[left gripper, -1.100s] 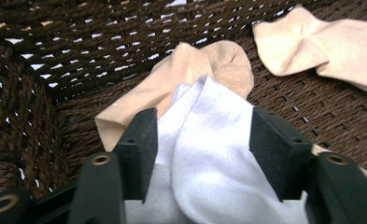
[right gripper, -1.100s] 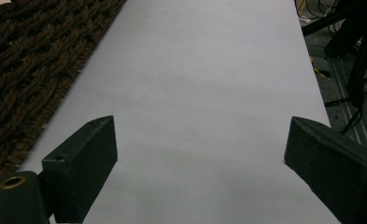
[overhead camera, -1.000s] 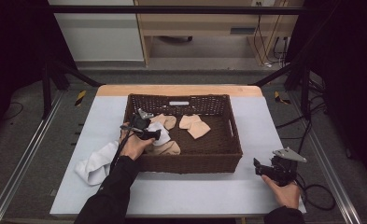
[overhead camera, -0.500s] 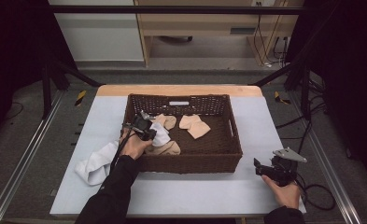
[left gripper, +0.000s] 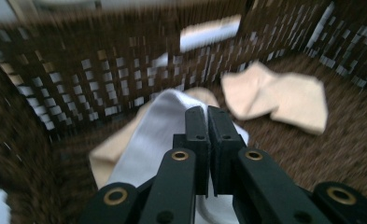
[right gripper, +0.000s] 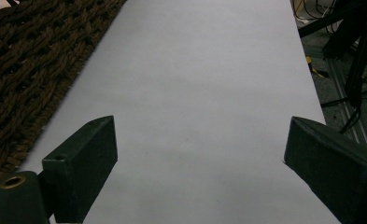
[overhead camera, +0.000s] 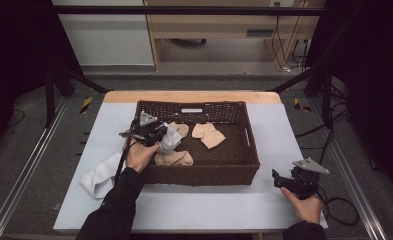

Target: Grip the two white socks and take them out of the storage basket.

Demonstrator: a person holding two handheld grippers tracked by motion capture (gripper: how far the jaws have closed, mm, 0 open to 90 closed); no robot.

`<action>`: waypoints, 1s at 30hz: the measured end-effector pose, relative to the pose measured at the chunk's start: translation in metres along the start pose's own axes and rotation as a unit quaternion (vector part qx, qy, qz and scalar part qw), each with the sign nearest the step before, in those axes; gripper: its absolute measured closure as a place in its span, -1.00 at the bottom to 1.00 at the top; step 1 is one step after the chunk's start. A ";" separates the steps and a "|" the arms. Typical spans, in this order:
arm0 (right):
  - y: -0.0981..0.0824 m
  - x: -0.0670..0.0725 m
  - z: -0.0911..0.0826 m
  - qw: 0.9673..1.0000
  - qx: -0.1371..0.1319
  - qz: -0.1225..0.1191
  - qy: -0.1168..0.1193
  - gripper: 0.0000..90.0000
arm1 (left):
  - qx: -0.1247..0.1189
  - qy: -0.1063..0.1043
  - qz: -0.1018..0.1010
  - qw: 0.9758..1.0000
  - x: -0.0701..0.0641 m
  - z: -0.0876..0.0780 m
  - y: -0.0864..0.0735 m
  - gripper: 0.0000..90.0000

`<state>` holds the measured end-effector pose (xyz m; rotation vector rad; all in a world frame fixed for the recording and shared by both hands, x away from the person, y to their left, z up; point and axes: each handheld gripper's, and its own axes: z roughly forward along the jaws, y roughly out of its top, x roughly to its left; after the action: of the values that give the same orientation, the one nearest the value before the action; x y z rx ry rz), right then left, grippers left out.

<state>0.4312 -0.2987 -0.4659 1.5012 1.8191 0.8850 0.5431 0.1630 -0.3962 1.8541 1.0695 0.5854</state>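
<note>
A dark brown wicker basket [overhead camera: 244,165] stands in the middle of the white table. My left gripper [overhead camera: 149,132] is inside its left end, shut on a white cloth [overhead camera: 170,141]. In the left gripper view the closed jaws of the left gripper [left gripper: 208,112] pinch that white cloth [left gripper: 148,135] above the basket floor. Beige cloths lie in the basket: a folded one [overhead camera: 209,135] at the middle, also in the left gripper view [left gripper: 279,95], and one [overhead camera: 176,159] by the front wall. My right gripper [overhead camera: 280,178] rests open on the table at the front right, its jaws [right gripper: 200,135] wide apart over bare table.
Another white cloth [overhead camera: 101,172] lies crumpled on the table left of the basket, beside my left forearm. The basket's woven wall [right gripper: 22,60] is close on the left of the right gripper. Floor and cables lie beyond the table's right edge [overhead camera: 329,210].
The left gripper has shifted only slightly inside the basket with the white cloth held in it. The right gripper has stayed where it was.
</note>
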 end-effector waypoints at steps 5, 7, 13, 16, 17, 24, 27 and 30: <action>0.000 0.000 0.000 1.000 -0.002 0.001 -0.002 -0.78 | -0.067 -0.006 0.007 0.998 -0.007 -0.023 0.020 0.93; 0.000 0.000 0.000 1.000 -0.002 0.001 -0.002 -0.78 | -0.095 -0.005 0.010 0.995 -0.010 -0.034 0.030 0.93; 0.000 0.000 -0.001 1.000 -0.002 0.002 -0.001 -0.78 | -0.157 -0.006 0.014 0.987 -0.015 -0.066 0.057 0.93; 0.000 0.000 -0.001 1.000 -0.003 0.001 -0.002 -0.78 | -0.177 -0.007 0.016 0.984 -0.017 -0.080 0.069 0.93; 0.000 0.000 -0.001 1.000 -0.003 0.001 -0.002 -0.78 | -0.184 -0.007 0.018 0.983 -0.017 -0.086 0.074 0.93; 0.000 -0.001 -0.001 1.000 -0.003 0.002 -0.002 -0.78 | -0.232 -0.016 0.014 0.972 -0.020 -0.122 0.095 0.93; 0.000 0.000 -0.001 1.000 -0.003 0.002 -0.002 -0.78 | -0.245 -0.018 0.014 0.969 -0.018 -0.137 0.102 0.93; 0.000 -0.001 -0.001 1.000 -0.003 0.002 -0.002 -0.78 | -0.252 -0.014 0.014 0.967 -0.015 -0.148 0.106 0.93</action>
<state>0.4303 -0.2994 -0.4650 1.5021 1.8095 0.8890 0.4724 0.1946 -0.2310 1.4271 0.7832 0.7649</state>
